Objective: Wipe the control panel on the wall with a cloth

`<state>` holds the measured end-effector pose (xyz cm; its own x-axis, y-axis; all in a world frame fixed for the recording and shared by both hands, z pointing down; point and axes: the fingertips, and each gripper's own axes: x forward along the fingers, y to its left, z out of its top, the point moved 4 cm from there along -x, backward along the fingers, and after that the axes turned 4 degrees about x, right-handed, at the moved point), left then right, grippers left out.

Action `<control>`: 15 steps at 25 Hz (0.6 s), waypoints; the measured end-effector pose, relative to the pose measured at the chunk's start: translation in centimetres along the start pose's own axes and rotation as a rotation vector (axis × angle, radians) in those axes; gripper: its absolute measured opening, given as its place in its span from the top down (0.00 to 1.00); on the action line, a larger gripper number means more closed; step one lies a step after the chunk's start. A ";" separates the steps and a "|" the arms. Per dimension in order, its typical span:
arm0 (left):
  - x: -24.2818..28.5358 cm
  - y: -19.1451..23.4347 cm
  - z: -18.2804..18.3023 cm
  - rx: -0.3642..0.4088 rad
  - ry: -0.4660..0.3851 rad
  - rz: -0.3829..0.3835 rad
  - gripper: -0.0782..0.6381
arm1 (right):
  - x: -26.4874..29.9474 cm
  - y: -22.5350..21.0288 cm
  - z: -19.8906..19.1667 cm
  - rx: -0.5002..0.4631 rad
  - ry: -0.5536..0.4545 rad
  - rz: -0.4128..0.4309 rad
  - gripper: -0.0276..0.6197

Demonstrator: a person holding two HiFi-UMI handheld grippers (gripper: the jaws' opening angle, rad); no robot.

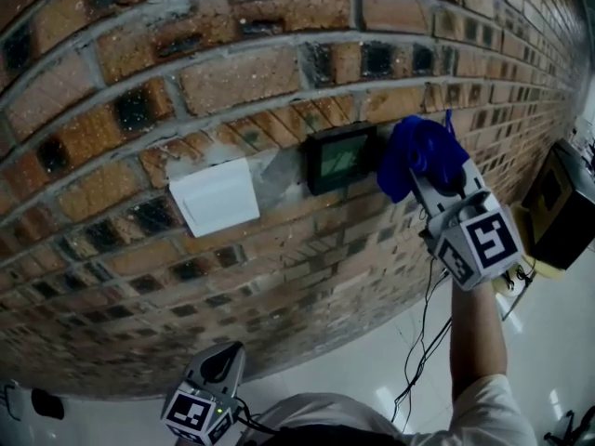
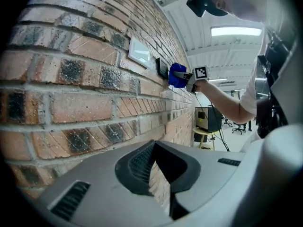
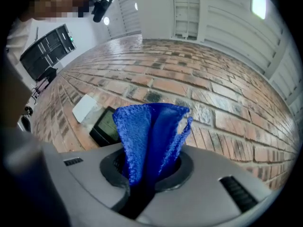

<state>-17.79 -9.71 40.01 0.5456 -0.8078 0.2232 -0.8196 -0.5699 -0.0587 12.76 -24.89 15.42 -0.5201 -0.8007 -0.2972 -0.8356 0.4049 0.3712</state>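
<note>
A black control panel (image 1: 341, 159) with a greenish screen is set in the brick wall (image 1: 279, 72). My right gripper (image 1: 429, 170) is shut on a bunched blue cloth (image 1: 420, 153), held against the wall just right of the panel's right edge. In the right gripper view the cloth (image 3: 149, 131) stands up out of the jaws of the right gripper (image 3: 147, 169), and the panel (image 3: 106, 125) shows to its left. My left gripper (image 1: 221, 365) hangs low near the wall, far below the panel. Its jaws are shut with nothing between them in the left gripper view (image 2: 158, 164).
A white blank plate (image 1: 216, 196) sits on the wall left of the panel. A black box (image 1: 562, 207) on a yellow stool stands at the right. Thin cables (image 1: 423, 342) hang below my right arm over the pale tiled floor (image 1: 372, 370).
</note>
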 end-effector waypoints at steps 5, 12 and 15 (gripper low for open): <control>0.0 -0.4 -0.3 -0.035 0.016 0.008 0.89 | -0.5 6.6 4.0 0.004 -0.090 0.162 0.82; 0.0 -0.8 0.7 -0.020 -0.002 0.023 0.89 | 2.8 13.6 4.7 -0.034 -0.091 0.326 0.82; -0.4 -0.7 0.5 -0.023 -0.003 0.039 0.89 | 3.9 14.3 4.4 -0.007 -0.077 0.332 0.82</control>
<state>-17.33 -9.10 39.53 0.5135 -0.8298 0.2185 -0.8441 -0.5343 -0.0454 -1.98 -20.32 15.73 -0.7754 -0.5900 -0.2252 -0.6177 0.6344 0.4648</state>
